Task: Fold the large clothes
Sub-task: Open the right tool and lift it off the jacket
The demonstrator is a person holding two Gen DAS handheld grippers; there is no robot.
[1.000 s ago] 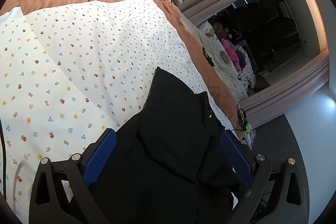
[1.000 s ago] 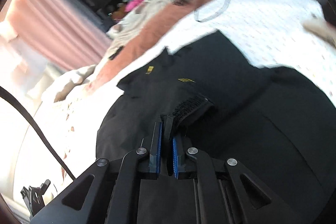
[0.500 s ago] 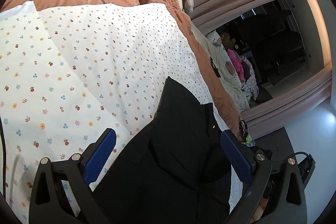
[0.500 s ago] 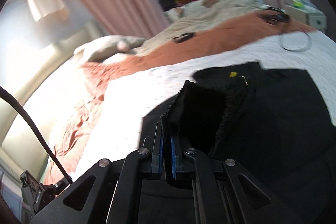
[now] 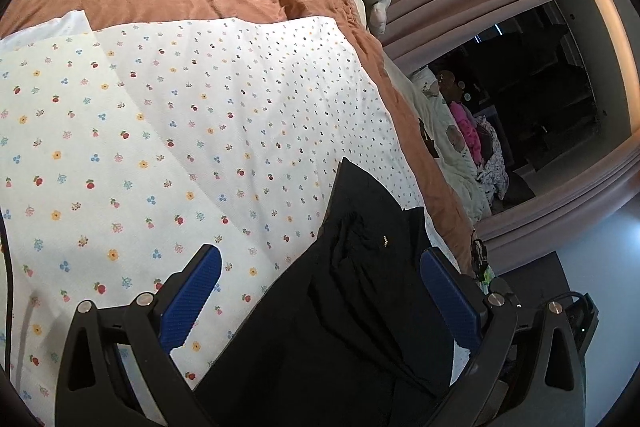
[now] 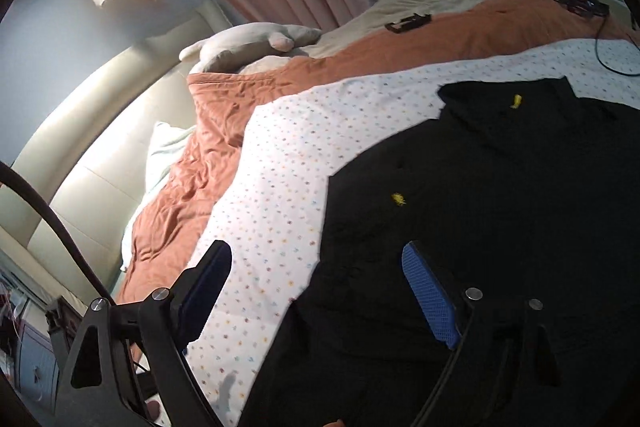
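Your right gripper [image 6: 320,291] has just been opening and now stands wide, with nothing pinched between its blue pads; the edge of the black garment [image 6: 500,227] lies under the gap, loose on the bed. That reads as a release: one fold of the garment looks laid down and let go.

Your left gripper [image 5: 320,299] is also spread wide and holds nothing. In its view the black garment [image 5: 360,287] fills the space between the fingers and runs up toward one o'clock, ending in a point on the flowered sheet [image 5: 160,147].

In the right wrist view the garment covers the frame from about three o'clock down to six, lying mostly flat on the flowered sheet, with the rust-coloured quilt [image 6: 440,39] beyond it at twelve o'clock. Small yellow marks show on the dark cloth.

Next you probably need a fresh hold. Pick an outer edge or corner with each gripper, close on a single layer cleanly, and carry it across so the halves meet. Black on black hides the layers, so check the edge before you close.
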